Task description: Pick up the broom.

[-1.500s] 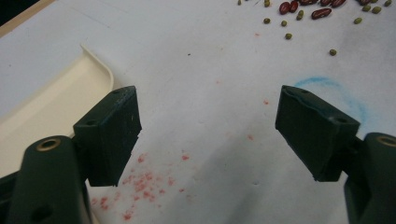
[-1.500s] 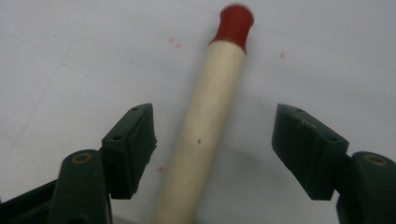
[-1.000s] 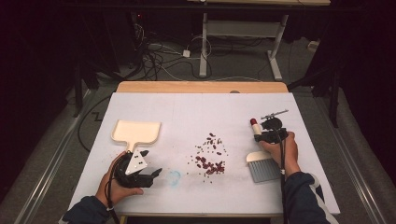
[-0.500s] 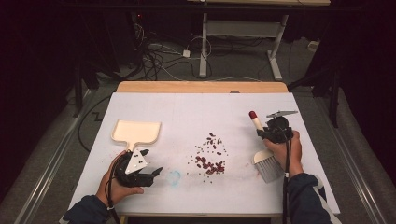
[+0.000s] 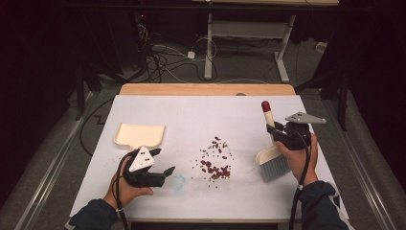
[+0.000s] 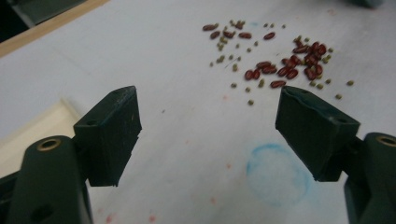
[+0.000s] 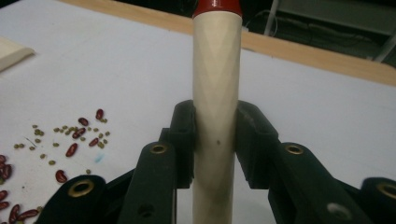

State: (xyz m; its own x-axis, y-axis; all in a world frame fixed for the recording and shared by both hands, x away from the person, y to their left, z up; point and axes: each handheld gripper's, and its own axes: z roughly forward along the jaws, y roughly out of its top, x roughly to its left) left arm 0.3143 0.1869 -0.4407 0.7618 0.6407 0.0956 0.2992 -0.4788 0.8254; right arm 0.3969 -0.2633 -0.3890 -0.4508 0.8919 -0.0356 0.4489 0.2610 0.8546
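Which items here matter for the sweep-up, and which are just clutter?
In the job: cream hand brush with red-tipped handle, right tongs shut on it, scattered red and green beans, cream plastic dustpan.
Lying about: blue ring stain, floor cables.

The white-covered surface (image 5: pixel 206 115), its far wooden edge (image 5: pixel 206 89) bare, stands lit in a dark room on a grey floor (image 5: pixel 62 143), with a tangle of black cables (image 5: pixel 163 57) behind it and a second table's white metal legs (image 5: pixel 282 62) beyond, all else in shadow.
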